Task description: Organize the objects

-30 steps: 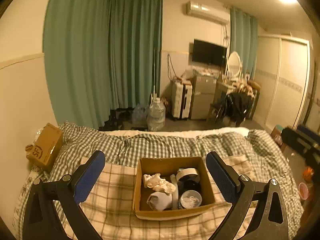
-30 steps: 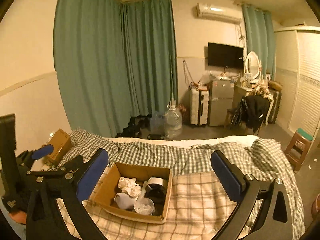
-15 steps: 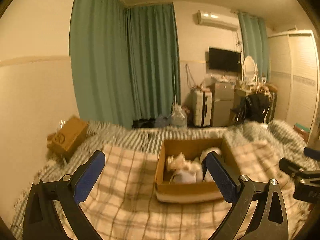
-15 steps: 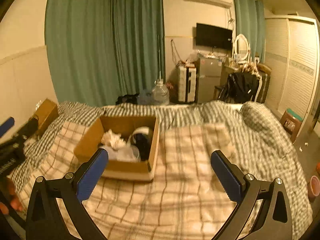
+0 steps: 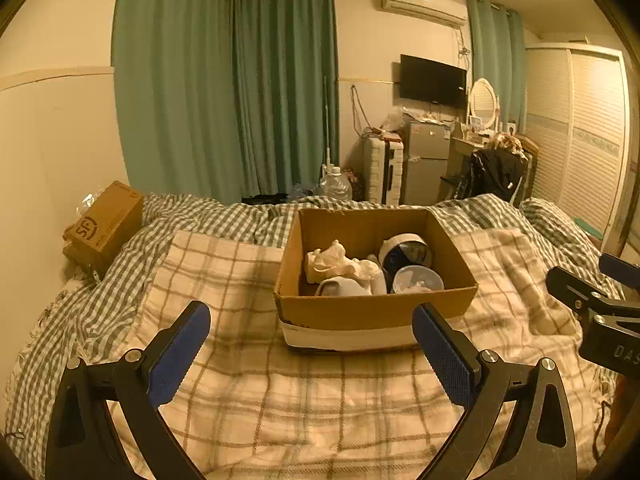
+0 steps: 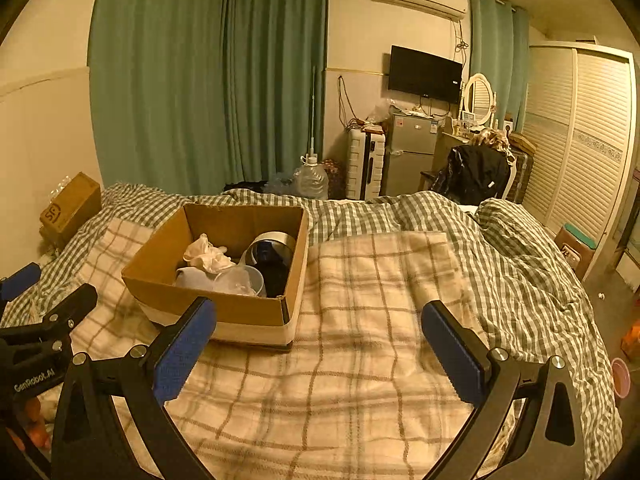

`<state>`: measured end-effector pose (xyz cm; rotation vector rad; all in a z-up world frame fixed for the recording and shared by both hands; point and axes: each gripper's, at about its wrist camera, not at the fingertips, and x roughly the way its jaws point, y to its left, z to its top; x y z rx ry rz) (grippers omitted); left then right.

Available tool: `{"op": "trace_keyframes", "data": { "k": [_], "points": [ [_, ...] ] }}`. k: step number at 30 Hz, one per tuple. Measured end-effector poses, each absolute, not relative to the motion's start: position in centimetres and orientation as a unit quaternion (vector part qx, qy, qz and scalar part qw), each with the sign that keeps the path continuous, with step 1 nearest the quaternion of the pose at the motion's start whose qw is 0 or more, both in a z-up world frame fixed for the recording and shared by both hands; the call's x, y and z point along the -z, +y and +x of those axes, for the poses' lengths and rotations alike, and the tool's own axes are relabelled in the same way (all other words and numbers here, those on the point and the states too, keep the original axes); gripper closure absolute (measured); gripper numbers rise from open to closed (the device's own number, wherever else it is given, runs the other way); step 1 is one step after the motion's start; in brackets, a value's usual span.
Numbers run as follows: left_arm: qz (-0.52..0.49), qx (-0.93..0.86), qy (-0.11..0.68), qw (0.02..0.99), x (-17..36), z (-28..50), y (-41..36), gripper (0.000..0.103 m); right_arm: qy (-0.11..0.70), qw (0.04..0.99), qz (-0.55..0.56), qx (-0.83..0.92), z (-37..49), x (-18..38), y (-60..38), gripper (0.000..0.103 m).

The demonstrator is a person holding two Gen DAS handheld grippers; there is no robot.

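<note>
An open cardboard box (image 5: pixel 372 308) sits on a plaid blanket (image 5: pixel 248 380) on the bed; it also shows in the right wrist view (image 6: pixel 240 312). Inside lie a crumpled white cloth (image 5: pixel 334 264), a roll of tape (image 5: pixel 406 246), a clear round tub (image 5: pixel 418 280) and a pale cup (image 5: pixel 340 286). My left gripper (image 5: pixel 312 354) is open and empty, low over the blanket just in front of the box. My right gripper (image 6: pixel 320 344) is open and empty, to the right of the box.
A closed SF parcel box (image 5: pixel 106 224) leans by the wall at the bed's left. A green checked duvet (image 6: pixel 520 248) covers the rest of the bed. Beyond the bed stand a suitcase (image 5: pixel 384 170), a small fridge (image 5: pixel 426 162) and a wardrobe (image 5: pixel 580 132).
Both grippers have dropped lower and come closer to the bed. The box now looks larger and nearer in both views. Both stay open and empty.
</note>
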<state>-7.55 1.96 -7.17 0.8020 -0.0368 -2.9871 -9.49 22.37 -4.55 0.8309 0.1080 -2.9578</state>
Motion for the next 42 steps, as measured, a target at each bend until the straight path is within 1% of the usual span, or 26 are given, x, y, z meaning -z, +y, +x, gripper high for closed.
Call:
{"op": "trace_keyframes", "data": {
  "k": [4,24,42],
  "points": [
    [0.263,0.965,-0.014,0.020,7.3,-7.4,2.1,0.000,0.024,0.038,0.274,0.961,-9.6,4.9,22.5,0.000],
    [0.273,0.962,-0.009,0.018,7.7,-7.5,2.1,0.000,0.037,0.039,0.281,0.958,-9.7,5.6,22.0,0.000],
    [0.267,0.963,0.001,0.025,7.6,-7.0,2.0,0.000,0.031,0.042,0.287,0.956,-9.7,6.0,21.9,0.000]
  ]
}}
